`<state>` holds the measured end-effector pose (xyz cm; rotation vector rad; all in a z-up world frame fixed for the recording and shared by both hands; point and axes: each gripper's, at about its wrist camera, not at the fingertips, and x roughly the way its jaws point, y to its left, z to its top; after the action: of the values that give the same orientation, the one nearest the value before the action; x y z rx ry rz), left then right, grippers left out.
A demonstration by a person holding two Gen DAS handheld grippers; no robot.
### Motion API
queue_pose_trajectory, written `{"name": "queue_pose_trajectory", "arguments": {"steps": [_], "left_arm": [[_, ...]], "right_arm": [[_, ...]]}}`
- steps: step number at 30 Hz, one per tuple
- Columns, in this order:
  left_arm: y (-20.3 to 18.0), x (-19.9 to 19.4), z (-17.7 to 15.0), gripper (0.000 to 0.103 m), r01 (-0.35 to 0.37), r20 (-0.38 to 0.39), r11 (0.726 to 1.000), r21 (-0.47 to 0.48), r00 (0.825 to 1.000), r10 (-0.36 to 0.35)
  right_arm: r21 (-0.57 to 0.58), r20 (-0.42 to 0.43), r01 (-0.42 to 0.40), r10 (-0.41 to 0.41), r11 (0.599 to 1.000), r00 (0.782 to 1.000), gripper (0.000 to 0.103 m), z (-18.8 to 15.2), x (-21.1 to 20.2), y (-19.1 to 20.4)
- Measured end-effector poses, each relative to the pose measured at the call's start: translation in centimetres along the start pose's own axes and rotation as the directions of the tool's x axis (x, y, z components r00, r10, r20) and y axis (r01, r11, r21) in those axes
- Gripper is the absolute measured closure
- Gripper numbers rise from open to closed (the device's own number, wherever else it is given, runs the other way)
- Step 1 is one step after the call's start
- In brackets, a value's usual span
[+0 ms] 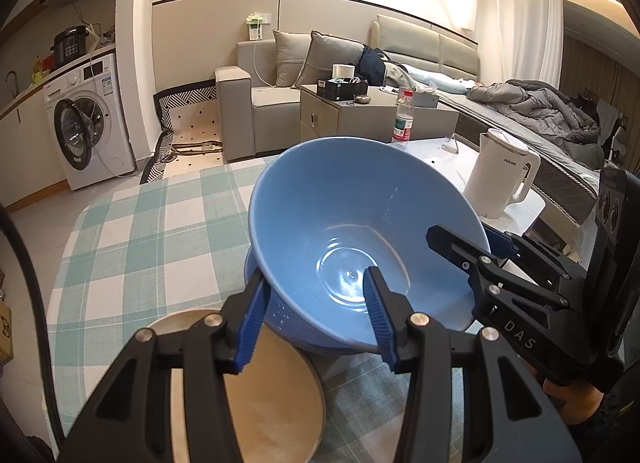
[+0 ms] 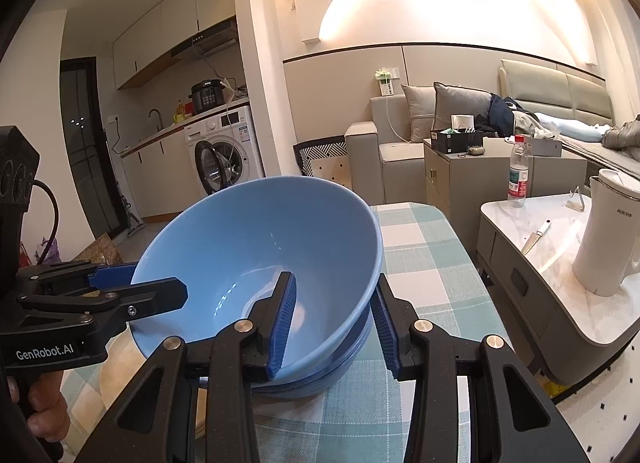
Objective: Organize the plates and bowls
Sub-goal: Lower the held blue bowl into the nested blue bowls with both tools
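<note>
Left wrist view: your left gripper (image 1: 316, 315) fills the bottom centre, fingers (image 1: 252, 323) spread about halfway, straddling the near rim of the blue bowl (image 1: 352, 223), one pad outside the wall, one inside; pad contact with the wall is not clear, so I can't tell if it's clamped. The bowl sits tilted in centre frame, nested on a second blue bowl (image 1: 280, 315) whose edge shows below it. A tan plate (image 1: 280, 395) lies at bottom centre under your left finger, just beside the bowls, on the checked tablecloth (image 1: 160, 231). Your right gripper (image 1: 472, 259) comes in from the right edge, fingers across the bowl's right rim. White kettle (image 1: 500, 175) is at right, water bottle (image 1: 402, 115) above the bowl. Right wrist view: your right gripper (image 2: 332, 323) is at bottom centre, fingers (image 2: 286, 319) part open, one inside and one outside the tilted bowl's (image 2: 256, 239) right rim; grip again unclear. The lower bowl (image 2: 320, 379) peeks out beneath. Your left gripper (image 2: 140, 287) reaches in from the left edge onto the bowl's left rim. Kettle (image 2: 604, 239) is at right on the marble side table (image 2: 532, 223), bottle (image 2: 518, 171) upper right.
</note>
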<state>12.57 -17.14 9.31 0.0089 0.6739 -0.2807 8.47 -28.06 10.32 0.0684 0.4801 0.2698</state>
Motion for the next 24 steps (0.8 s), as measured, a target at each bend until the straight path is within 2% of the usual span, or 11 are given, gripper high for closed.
{"name": "queue_pose_trajectory", "arguments": {"steps": [24], "left_arm": [[0.8,4.0,-1.5,0.056,-0.058,-0.043,0.998,0.027,0.997,0.059]], "right_arm": [[-0.053,-0.048,0.037,-0.039,0.998,0.998,0.064,-1.9,3.7,0.4]]}}
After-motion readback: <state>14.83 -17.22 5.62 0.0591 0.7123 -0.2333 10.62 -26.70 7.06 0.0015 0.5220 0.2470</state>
